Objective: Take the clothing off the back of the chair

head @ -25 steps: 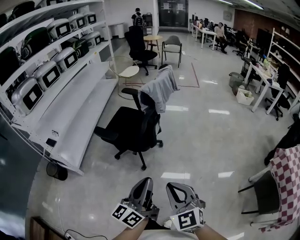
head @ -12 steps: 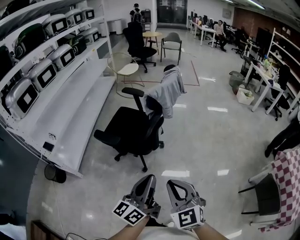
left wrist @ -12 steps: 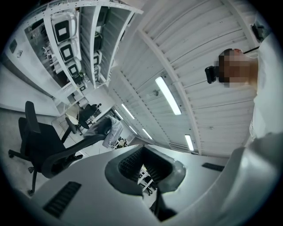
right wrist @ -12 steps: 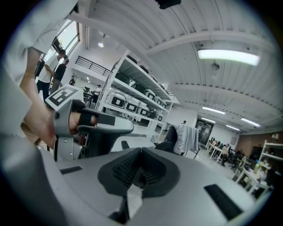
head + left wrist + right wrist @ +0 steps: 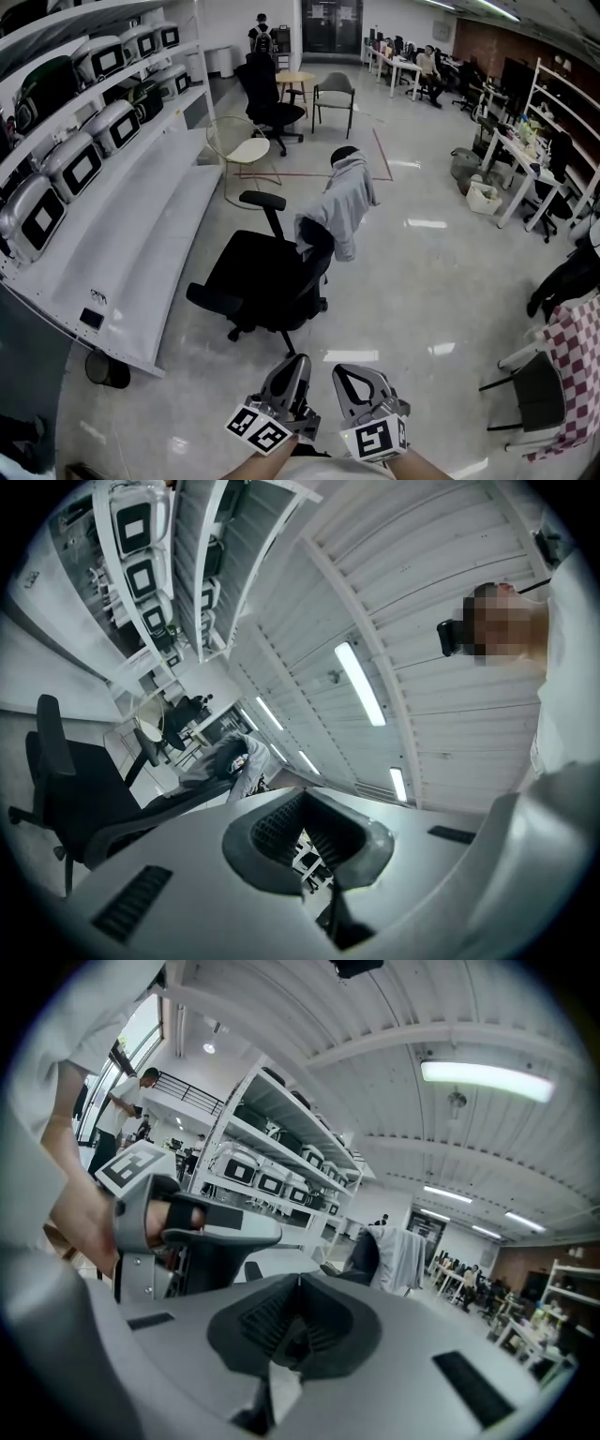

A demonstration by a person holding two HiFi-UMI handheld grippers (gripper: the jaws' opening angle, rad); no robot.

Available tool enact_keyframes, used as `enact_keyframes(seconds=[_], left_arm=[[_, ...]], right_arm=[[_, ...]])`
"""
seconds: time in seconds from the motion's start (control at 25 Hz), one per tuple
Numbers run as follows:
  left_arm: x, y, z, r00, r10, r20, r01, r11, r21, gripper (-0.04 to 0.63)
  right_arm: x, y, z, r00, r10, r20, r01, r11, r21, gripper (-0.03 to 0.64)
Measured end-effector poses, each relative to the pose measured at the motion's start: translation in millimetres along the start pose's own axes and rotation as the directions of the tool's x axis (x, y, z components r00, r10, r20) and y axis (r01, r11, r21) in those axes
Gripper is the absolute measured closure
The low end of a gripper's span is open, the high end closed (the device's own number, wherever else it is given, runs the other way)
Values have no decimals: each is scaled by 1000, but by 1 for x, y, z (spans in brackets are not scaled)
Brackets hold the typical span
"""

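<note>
1. My left hand-held gripper [image 5: 290, 367] has a pale grey moulded shell, with dark ribbed pads [image 5: 273, 832] lining its jaws.
2. My right hand-held gripper [image 5: 351, 377] looks the same, with dark slotted vents on the shell.
3. The left cube [image 5: 257, 428] and right cube [image 5: 378, 438] are white with black square markers.
4. I'm wearing a white top [image 5: 567, 677].

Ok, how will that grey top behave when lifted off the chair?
Probably floppy and light: the top hangs in soft folds. It caps the chair back, so it may snag. The chair stands on a star base, so it might roll.
</note>
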State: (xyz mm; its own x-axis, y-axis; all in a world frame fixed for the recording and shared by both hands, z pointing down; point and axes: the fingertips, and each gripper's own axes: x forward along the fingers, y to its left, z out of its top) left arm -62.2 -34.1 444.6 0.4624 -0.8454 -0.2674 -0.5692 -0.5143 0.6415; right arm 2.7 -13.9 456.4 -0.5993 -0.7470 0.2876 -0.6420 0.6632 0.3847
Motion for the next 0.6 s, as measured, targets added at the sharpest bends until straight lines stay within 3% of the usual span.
enact_keyframes(seconds=[0.6], left_arm=[[25, 45, 21, 995, -69, -72, 66, 997, -41, 588]], right_arm=[[50, -3, 8, 995, -88, -55, 90, 995, 37, 600]])
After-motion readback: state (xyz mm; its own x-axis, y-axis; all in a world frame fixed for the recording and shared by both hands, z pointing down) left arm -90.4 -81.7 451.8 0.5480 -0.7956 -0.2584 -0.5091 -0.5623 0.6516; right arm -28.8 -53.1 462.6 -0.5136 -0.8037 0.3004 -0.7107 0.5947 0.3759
